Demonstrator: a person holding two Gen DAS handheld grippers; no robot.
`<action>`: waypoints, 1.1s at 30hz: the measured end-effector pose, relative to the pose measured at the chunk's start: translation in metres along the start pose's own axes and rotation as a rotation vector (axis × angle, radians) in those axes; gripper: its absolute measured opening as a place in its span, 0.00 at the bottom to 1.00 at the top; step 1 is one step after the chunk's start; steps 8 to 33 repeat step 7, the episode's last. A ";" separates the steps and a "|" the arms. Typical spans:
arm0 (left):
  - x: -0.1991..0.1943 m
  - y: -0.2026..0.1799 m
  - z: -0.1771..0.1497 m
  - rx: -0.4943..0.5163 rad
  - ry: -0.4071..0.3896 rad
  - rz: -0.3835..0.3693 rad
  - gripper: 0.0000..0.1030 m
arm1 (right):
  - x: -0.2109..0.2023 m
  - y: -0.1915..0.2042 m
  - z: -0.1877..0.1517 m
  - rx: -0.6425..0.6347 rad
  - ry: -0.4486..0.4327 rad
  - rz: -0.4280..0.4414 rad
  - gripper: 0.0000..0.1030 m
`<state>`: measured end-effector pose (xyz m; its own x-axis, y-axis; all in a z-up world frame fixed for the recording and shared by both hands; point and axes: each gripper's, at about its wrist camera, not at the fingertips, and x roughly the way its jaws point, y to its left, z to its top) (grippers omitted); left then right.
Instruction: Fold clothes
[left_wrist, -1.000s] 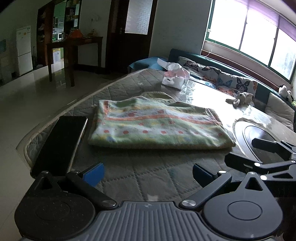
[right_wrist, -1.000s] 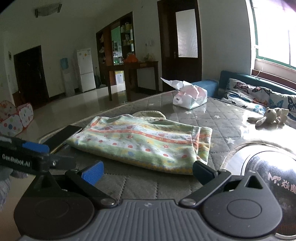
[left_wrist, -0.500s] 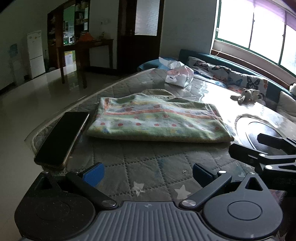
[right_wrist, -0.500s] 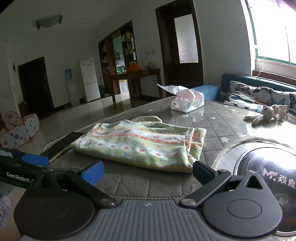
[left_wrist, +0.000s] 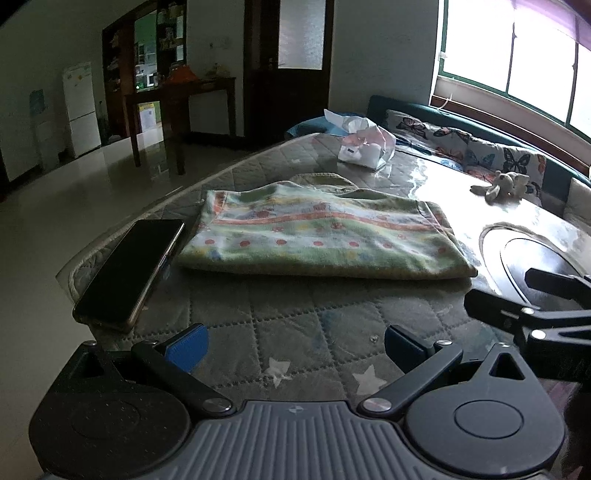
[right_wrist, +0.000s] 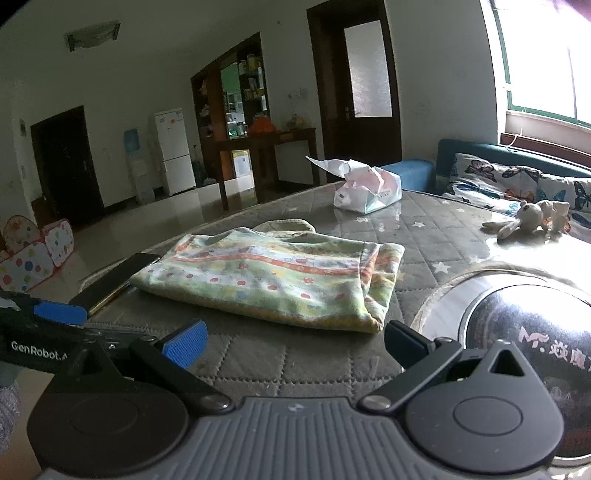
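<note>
On the quilted table (left_wrist: 295, 317), a folded garment (left_wrist: 317, 236).

Quilted star-print table (left_wrist: 295, 325) under clear cover.
On it: folded garment (left_wrist: 317, 236) ahead, phone (left_wrist: 129, 269) front-left, tissue pack (left_wrist: 364, 146) beyond, plush toy (left_wrist: 504, 184) far right, round cooktop (right_wrist: 517, 325) right.

Both grippers, left gripper (left_wrist: 293, 345) and right gripper (right_wrist: 294, 345), show black linkage arms, silver pivot screws, blue ribbed pads, grey ridged housing, with white GenRobot lettering on the left one.
</note>
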<state>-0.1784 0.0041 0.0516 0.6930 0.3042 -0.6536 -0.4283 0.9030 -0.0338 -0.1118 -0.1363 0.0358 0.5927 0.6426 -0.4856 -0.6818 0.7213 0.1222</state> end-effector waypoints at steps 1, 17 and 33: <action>0.001 0.001 0.000 0.004 -0.001 -0.005 1.00 | -0.001 0.000 -0.001 0.009 -0.003 -0.008 1.00; 0.005 0.006 0.000 0.024 -0.022 -0.022 1.00 | -0.003 0.001 -0.008 0.052 -0.006 -0.060 1.00; 0.005 0.006 0.000 0.024 -0.022 -0.022 1.00 | -0.003 0.001 -0.008 0.052 -0.006 -0.060 1.00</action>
